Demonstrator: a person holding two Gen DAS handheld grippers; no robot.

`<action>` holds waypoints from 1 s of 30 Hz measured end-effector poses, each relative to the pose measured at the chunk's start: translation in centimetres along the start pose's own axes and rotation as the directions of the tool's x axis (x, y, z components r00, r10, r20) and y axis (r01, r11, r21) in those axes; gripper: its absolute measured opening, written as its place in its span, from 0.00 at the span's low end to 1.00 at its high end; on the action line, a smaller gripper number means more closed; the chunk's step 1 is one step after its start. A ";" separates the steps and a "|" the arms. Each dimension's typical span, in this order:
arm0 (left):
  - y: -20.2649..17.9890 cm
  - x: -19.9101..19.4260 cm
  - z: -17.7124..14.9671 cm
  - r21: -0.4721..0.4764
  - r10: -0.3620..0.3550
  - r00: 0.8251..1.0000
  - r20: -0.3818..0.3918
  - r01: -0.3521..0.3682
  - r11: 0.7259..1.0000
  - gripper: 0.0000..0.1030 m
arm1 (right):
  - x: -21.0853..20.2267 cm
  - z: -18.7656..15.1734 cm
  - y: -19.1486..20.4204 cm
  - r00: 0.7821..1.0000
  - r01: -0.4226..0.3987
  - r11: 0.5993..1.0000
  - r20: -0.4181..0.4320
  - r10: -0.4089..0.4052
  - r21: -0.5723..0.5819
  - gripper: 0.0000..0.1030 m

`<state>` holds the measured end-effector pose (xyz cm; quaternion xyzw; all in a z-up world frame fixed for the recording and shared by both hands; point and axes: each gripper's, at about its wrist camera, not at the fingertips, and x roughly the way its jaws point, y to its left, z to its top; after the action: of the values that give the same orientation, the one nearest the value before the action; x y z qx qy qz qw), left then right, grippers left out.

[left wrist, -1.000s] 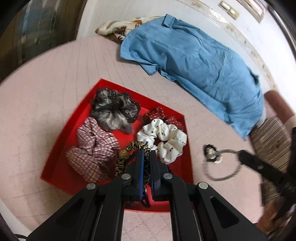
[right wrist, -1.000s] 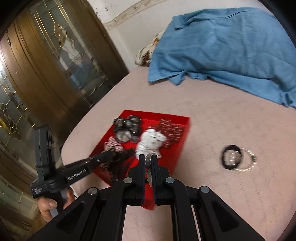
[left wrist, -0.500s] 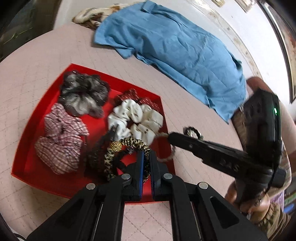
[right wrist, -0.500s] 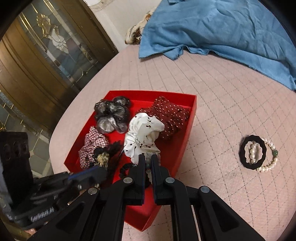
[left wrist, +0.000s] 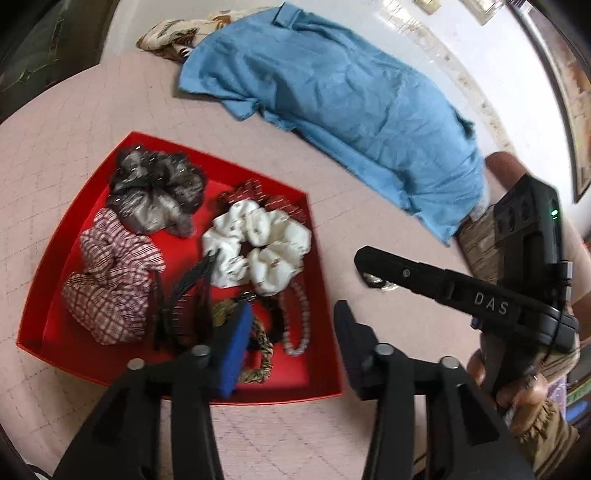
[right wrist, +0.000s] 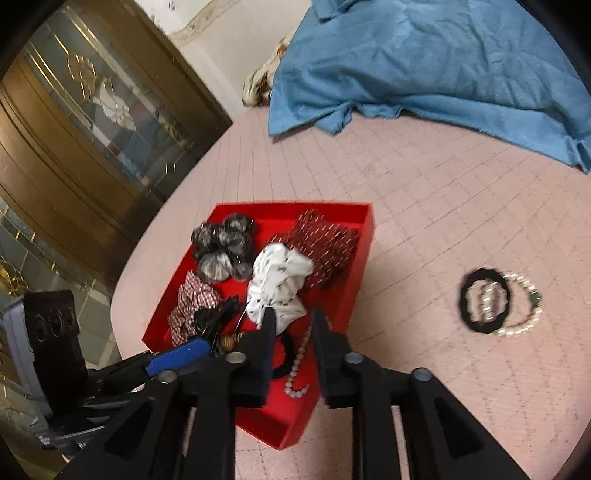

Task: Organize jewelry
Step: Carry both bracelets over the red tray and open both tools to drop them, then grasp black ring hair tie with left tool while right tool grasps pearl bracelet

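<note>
A red tray (left wrist: 325, 365) (right wrist: 364, 236) on the pink tablecloth holds several scrunchies, a black hair comb (left wrist: 184, 295), a leopard band (left wrist: 260, 354) and a bead bracelet (left wrist: 297, 321) (right wrist: 299, 363). My left gripper (left wrist: 291, 328) is open over the tray's near right corner, empty. My right gripper (right wrist: 291, 325) is open above the bead bracelet, empty; it shows in the left wrist view (left wrist: 406, 275). On the cloth to the right lie a black hair tie (right wrist: 484, 301) and a pearl bracelet (right wrist: 524, 310).
A blue shirt (left wrist: 332, 96) (right wrist: 424, 59) lies crumpled at the back of the table. A patterned cloth (left wrist: 173, 33) lies beyond it. A glass-panelled door (right wrist: 85, 122) stands to the left of the table's edge.
Both grippers have opened. The right gripper has let the bead bracelet go into the tray; the left has let go of the leopard band. The right gripper has pulled back.
</note>
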<state>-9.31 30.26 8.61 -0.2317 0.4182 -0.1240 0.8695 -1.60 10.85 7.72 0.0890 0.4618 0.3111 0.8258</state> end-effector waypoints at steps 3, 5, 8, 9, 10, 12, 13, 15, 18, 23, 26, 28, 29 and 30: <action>-0.2 -0.5 0.0 -0.001 -0.025 1.000 0.019 0.025 1.000 0.47 | -2.4 0.2 -1.9 0.998 0.036 0.999 0.042 -0.036 0.010 0.27; -0.3 -0.6 0.0 -0.004 -0.022 0.999 0.025 0.023 1.000 0.47 | -4.1 0.3 -4.0 0.995 0.074 0.997 0.067 -0.076 0.036 0.27; -0.2 -0.7 -0.1 -0.009 0.004 0.999 0.036 -0.004 1.000 0.47 | -6.2 0.3 -7.5 0.986 0.139 0.986 0.084 -0.147 0.094 0.27; -0.3 -0.7 -0.1 -0.010 0.013 0.999 0.040 -0.013 1.000 0.47 | -6.6 0.3 -8.4 0.982 0.158 0.981 0.084 -0.167 0.111 0.27; -0.3 -0.7 -0.1 -0.008 0.023 0.999 0.045 -0.023 1.000 0.47 | -7.0 0.2 -9.5 0.978 0.180 0.975 0.080 -0.191 0.130 0.27; -0.5 -0.7 -0.1 -0.004 0.040 0.998 0.051 -0.040 0.999 0.47 | -7.0 -0.1 -11.4 0.973 0.214 0.965 0.056 -0.225 0.153 0.27; -0.6 -0.6 -0.1 0.000 0.055 0.997 0.054 -0.055 0.999 0.47 | -6.7 -0.3 -11.9 0.971 0.226 0.961 0.046 -0.236 0.158 0.27; -0.8 -0.5 -0.2 0.008 0.072 0.996 0.054 -0.072 0.997 0.47 | -6.0 -0.8 -12.9 0.966 0.250 0.955 0.024 -0.257 0.162 0.27; -1.1 -0.2 -0.2 0.024 0.083 0.995 0.054 -0.084 0.996 0.47 | -4.5 -1.3 -13.8 0.953 0.298 0.942 0.001 -0.302 0.152 0.27; -2.1 -0.2 -0.3 0.056 0.103 0.991 0.081 -0.108 0.993 0.47 | -1.8 -0.8 -15.3 0.937 0.349 0.928 -0.027 -0.349 0.129 0.27; -3.1 -0.1 -0.4 0.074 0.110 0.990 0.088 -0.117 0.990 0.47 | -0.6 -0.9 -15.9 0.930 0.368 0.922 -0.053 -0.365 0.116 0.11; -3.9 -0.1 -0.4 0.089 0.130 0.988 0.088 -0.137 0.987 0.47 | -1.0 -1.3 -16.3 0.925 0.380 0.918 -0.050 -0.377 0.110 0.11; -4.6 -0.1 -0.3 0.101 0.133 0.987 0.088 -0.142 0.985 0.47 | -1.6 -1.5 -16.6 0.919 0.393 0.913 -0.049 -0.390 0.108 0.11; -5.4 -0.1 -0.3 0.114 0.133 0.987 0.086 -0.143 0.983 0.47 | -2.3 -1.8 -17.0 0.912 0.409 0.906 -0.048 -0.406 0.105 0.10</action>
<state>-9.67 25.53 11.27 -0.1543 0.3908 -0.0791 0.9040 3.42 -4.23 0.92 0.0334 0.4974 0.1062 0.8603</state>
